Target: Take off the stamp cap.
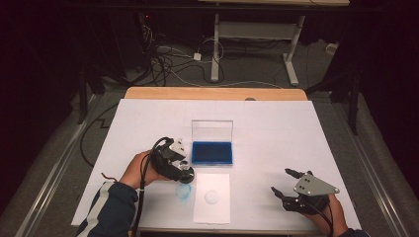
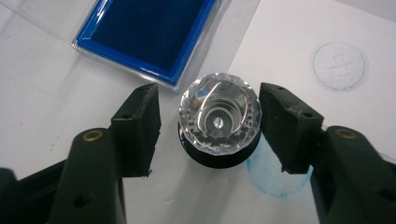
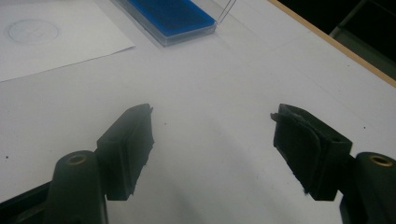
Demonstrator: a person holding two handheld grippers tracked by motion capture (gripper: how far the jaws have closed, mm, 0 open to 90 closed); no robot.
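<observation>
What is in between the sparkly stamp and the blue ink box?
Nothing but bare white table cover separates the crystal stamp and ink pad, seen in the left gripper view. The open left tongs straddle the stamp.

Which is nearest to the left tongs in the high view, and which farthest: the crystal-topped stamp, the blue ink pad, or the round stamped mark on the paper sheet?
1. The crystal-topped stamp, standing right between the open left tongs.
2. The round stamped mark, on the paper sheet, toward the person and to the right.
3. The blue ink pad, farther up the table; close to the mark's distance, so this order is loose.
</observation>
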